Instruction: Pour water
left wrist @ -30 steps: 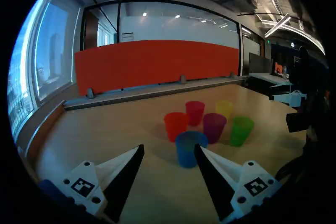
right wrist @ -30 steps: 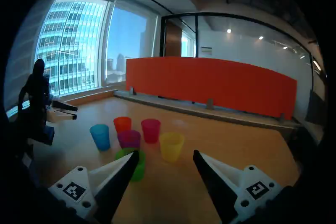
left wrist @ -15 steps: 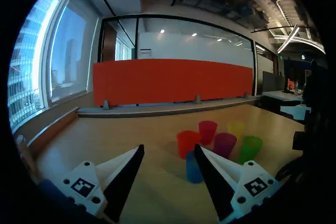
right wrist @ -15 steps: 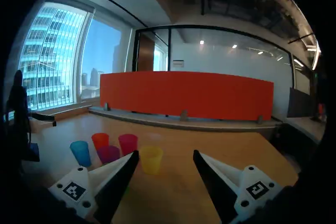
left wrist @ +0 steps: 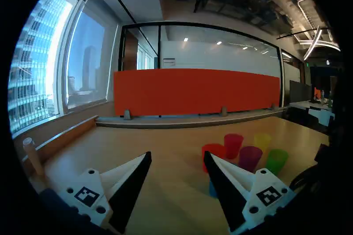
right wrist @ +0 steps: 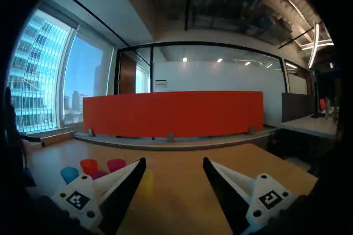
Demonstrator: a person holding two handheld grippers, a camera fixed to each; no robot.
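Several coloured plastic cups stand grouped on the wooden table (left wrist: 132,147). In the left gripper view I see an orange cup (left wrist: 213,154), a pink cup (left wrist: 233,145), a yellow cup (left wrist: 262,141), a purple cup (left wrist: 250,158) and a green cup (left wrist: 276,161); a blue cup (left wrist: 212,189) is mostly hidden behind my right finger. My left gripper (left wrist: 176,155) is open and holds nothing. In the right gripper view the blue cup (right wrist: 69,174), orange cup (right wrist: 88,165), purple cup (right wrist: 98,175) and pink cup (right wrist: 116,164) sit low left. My right gripper (right wrist: 173,161) is open and holds nothing.
An orange partition (left wrist: 194,91) on a grey rail closes the table's far edge. Tall windows (left wrist: 35,76) run along the left side. A wooden peg (left wrist: 31,154) stands at the table's left rim. Another desk (right wrist: 309,127) lies to the right.
Both views have tilted upward and show more ceiling. The cups have slid down and right in the left gripper view, and down and left in the right gripper view. Both grippers stay open.
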